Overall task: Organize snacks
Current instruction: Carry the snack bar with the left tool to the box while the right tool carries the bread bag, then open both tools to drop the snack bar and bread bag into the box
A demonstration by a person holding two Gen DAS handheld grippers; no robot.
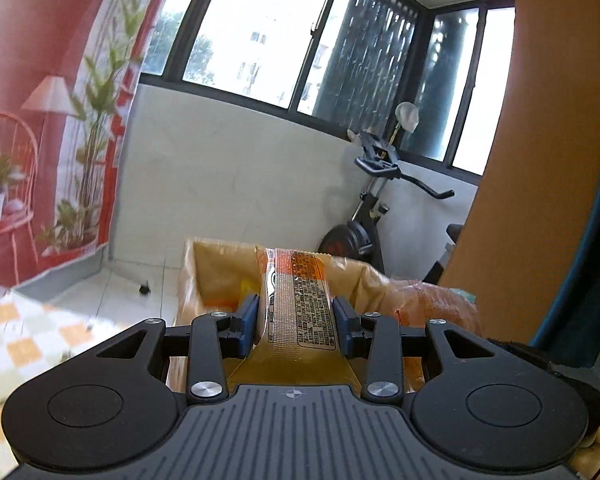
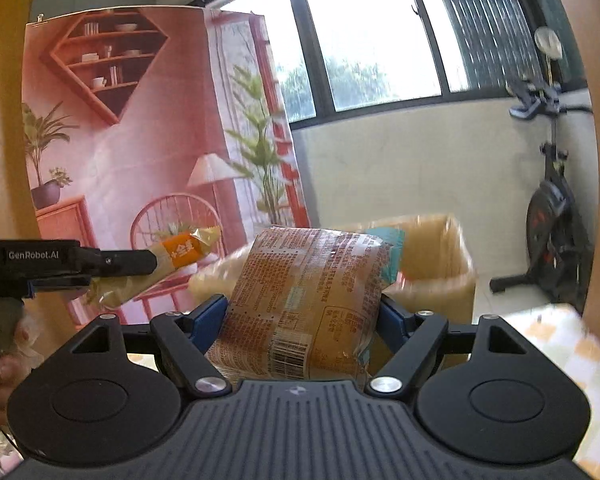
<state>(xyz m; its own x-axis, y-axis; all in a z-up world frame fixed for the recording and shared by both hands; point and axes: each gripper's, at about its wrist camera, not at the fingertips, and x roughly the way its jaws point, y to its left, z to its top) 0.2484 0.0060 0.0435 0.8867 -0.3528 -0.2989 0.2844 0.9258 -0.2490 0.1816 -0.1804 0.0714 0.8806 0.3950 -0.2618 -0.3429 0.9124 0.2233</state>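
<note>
My left gripper [image 1: 296,320] is shut on a narrow yellow and orange snack packet [image 1: 296,304], held above an open cardboard box [image 1: 216,268]. In the right wrist view the left gripper [image 2: 156,260] comes in from the left with that packet [image 2: 180,254]. My right gripper [image 2: 302,316] is shut on a wide brown snack bag [image 2: 304,296] with printed text and a barcode, held up in front of the box [image 2: 440,252]. That brown bag also shows at the right in the left wrist view [image 1: 440,304].
A printed room backdrop [image 2: 140,120] hangs at the left. An exercise bike [image 2: 552,216] stands by the white wall under the windows. A checkered cloth [image 1: 28,332] covers the table surface below. A tan board [image 1: 532,120] rises at the right.
</note>
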